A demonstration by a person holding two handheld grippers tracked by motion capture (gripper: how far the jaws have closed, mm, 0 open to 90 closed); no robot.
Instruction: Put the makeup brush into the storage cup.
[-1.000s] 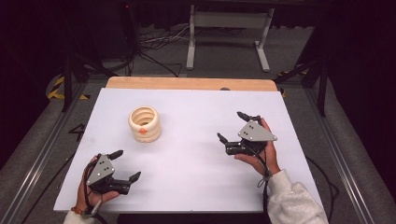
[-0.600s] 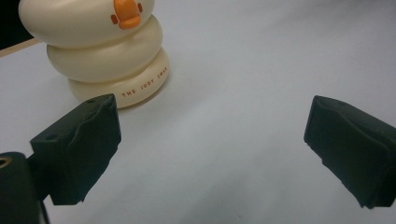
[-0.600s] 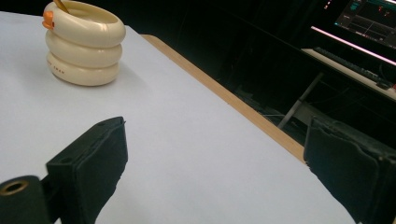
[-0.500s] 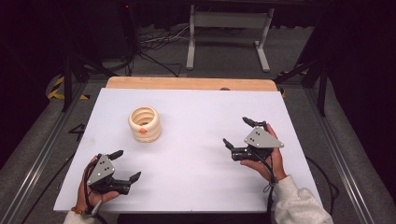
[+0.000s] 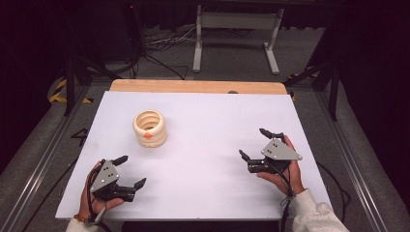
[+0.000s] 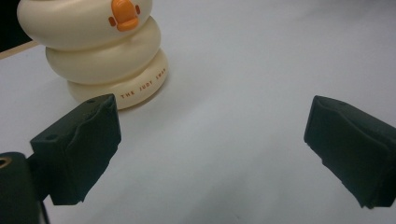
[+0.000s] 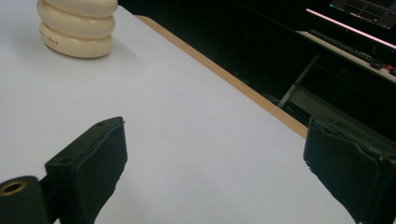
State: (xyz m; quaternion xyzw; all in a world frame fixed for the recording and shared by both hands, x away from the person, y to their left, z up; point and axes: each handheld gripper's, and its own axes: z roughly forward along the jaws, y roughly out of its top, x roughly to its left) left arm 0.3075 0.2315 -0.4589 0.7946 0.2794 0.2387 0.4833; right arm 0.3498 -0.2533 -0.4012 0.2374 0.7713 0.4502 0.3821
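Work hasn't begun as I judge it: the ring stack sits whole on the counter, untouched. My left tongs are spread near it, my right tongs spread well apart; reaching and gripping remain.

Lab or recording studio, not a home. White table with a bare wood strip along its far edge stands in a dark, black-curtained space. Grey carpet floor, metal rails running past the table's left and right edges. Loose cables and a grey metal stand on the floor beyond the far edge, yellow-black hazard tape off the far left corner. A lit monitor and keyboard sit off the table's edge in the right gripper view.
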